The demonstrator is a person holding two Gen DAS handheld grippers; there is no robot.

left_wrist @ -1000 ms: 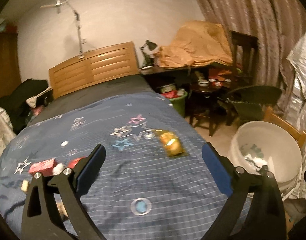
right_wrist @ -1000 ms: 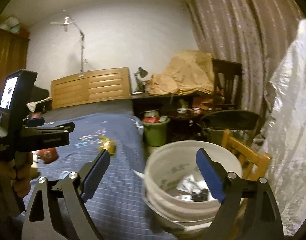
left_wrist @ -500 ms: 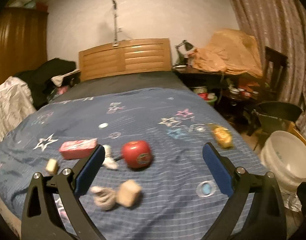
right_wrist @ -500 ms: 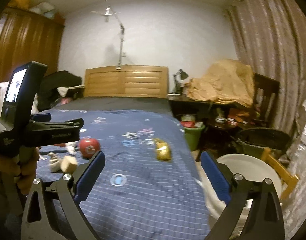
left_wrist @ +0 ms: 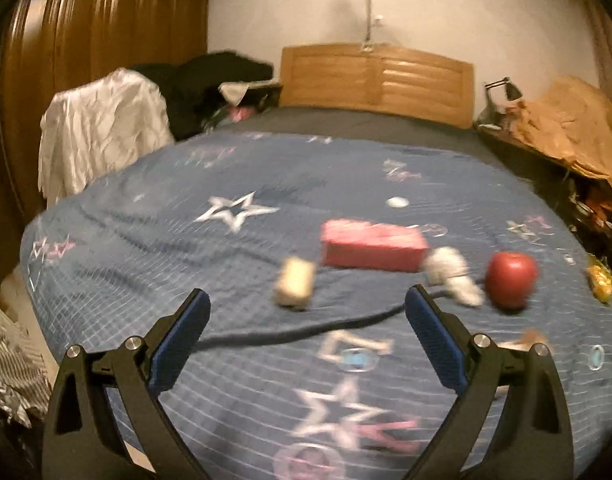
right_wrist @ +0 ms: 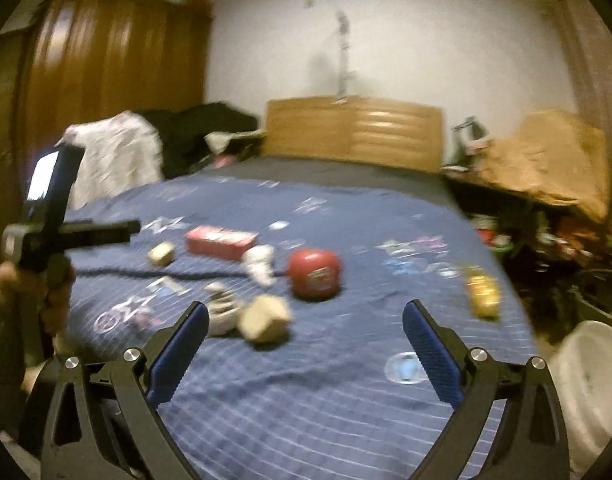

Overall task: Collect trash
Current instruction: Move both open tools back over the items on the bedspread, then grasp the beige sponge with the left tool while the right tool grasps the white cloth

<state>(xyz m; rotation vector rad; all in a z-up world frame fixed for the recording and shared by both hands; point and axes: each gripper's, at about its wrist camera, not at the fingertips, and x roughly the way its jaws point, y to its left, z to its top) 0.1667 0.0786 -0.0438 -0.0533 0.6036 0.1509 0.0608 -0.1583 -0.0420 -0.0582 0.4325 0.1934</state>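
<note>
The step in hand seems to be choosing the next trash on the blue bedspread [left_wrist: 154, 216]. The left gripper [left_wrist: 306, 316] hovers released and empty; the small beige block [left_wrist: 294, 286] lies just ahead between its fingers, the red box [left_wrist: 372, 246] beyond. The right gripper [right_wrist: 304, 326], also released, faces a beige lump [right_wrist: 266, 318]. Next move probably: lower and clench.

Each tool [left_wrist: 306, 312] [right_wrist: 304, 326] has black arms, blue ribbed pads [left_wrist: 434, 340], and silver screws.
</note>
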